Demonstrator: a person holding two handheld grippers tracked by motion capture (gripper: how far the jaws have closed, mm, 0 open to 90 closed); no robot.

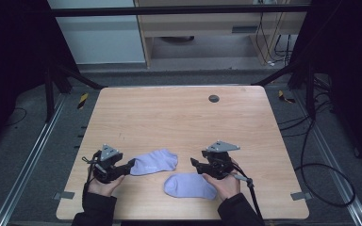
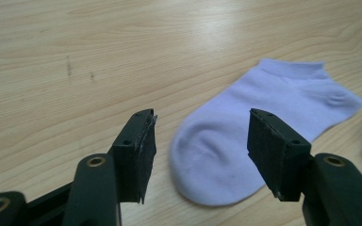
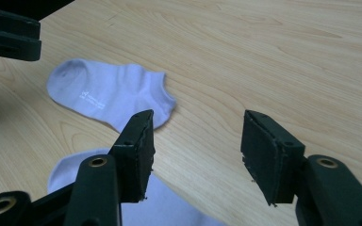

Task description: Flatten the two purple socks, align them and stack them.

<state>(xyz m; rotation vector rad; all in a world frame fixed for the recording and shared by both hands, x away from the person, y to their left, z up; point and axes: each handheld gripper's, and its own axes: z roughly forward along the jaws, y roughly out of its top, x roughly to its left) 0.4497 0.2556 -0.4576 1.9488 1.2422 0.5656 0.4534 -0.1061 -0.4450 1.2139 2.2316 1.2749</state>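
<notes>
High view: two pale purple socks lie flat on the counter (image 1: 179, 113), near the person's edge. The far sock (image 1: 154, 161) lies just ahead of the left gripper (image 1: 131, 165); the near sock (image 1: 188, 185) lies beside the right gripper (image 1: 195, 164), whose hand rests at its end. Both jaws stand released, holding nothing.

Left gripper view: the jaws gape, and the far sock (image 2: 259, 127) lies on the wood beyond them, toe end nearest, untouched.

Right gripper view: the jaws stand apart and empty; the near sock (image 3: 169, 207) lies under them, the far sock (image 3: 108, 92) beyond.

The socks look separate and unpaired, so pairing or folding seems still to do.
</notes>
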